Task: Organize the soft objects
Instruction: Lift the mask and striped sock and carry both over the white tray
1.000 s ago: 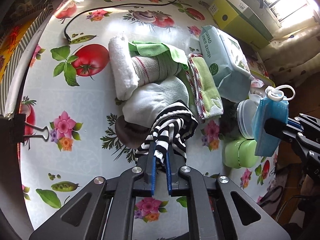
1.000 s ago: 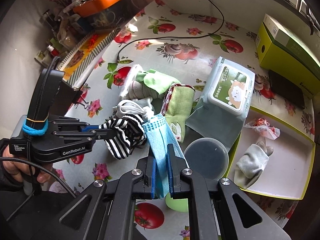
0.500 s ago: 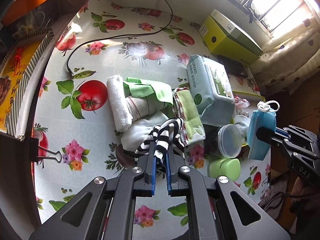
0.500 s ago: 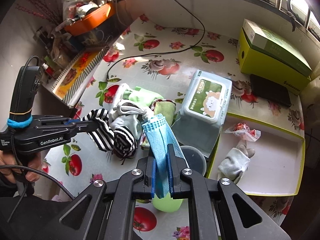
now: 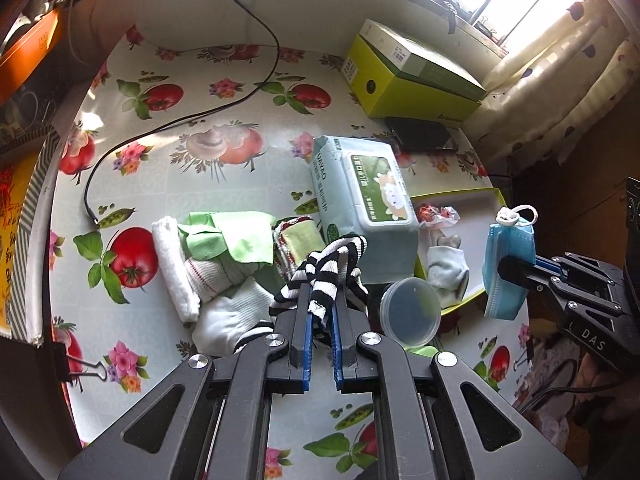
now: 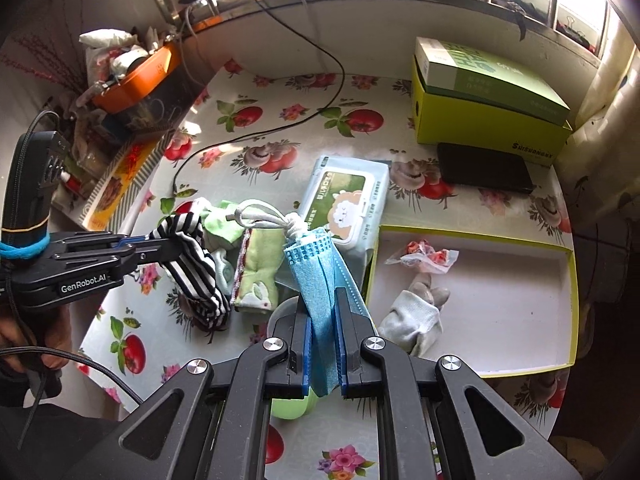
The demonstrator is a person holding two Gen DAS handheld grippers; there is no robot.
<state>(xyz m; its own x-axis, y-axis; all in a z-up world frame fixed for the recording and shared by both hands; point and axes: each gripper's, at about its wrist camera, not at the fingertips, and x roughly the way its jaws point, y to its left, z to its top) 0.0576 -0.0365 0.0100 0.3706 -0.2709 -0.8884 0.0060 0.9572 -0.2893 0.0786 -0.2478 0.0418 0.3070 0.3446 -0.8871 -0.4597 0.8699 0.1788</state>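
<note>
Floral surface (image 6: 304, 160), tray (image 6: 520, 368) at right edge. Left hand-held gripper (image 5: 320, 300) pinches striped sock (image 5: 332, 264); right hand-held gripper (image 6: 323, 312) pinches blue mask (image 6: 320, 280). Advice: carry both above tray before releasing.

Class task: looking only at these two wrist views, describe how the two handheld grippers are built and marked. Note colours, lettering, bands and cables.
Both are black angular linkages with silver bolts and blue-lined fingers. The left gripper reads "GenRobot.AI" in white; its handle wears a blue band and a thin yellow one, and a black cable trails off. The right gripper shows white letters "DAS".
</note>
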